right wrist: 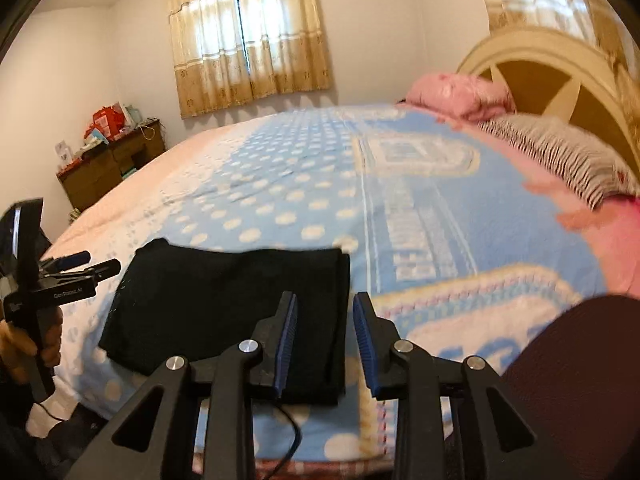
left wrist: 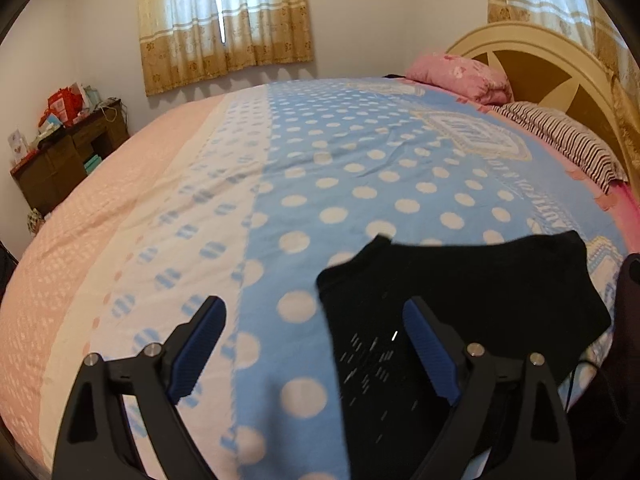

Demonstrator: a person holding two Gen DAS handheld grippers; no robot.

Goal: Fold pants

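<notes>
Both grippers gape empty; only the right wrist view shows the left gripper (right wrist: 86, 263) beside folded pants (right wrist: 228, 308).

The bed (right wrist: 168, 184) wears a blue polka-dot blanket (right wrist: 304, 184). Folded black pants (right wrist: 224, 304) lie flat on the blanket near its front edge. Far behind the pants, a pink pillow (right wrist: 460, 94) and a striped pillow (right wrist: 560, 152) rest by the headboard (right wrist: 532, 76).

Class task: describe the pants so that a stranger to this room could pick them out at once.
Find the bed with the blue polka-dot blanket. At its near edge lie the pants, folded into a flat rectangle. They are the only plain black thing on it.
</notes>
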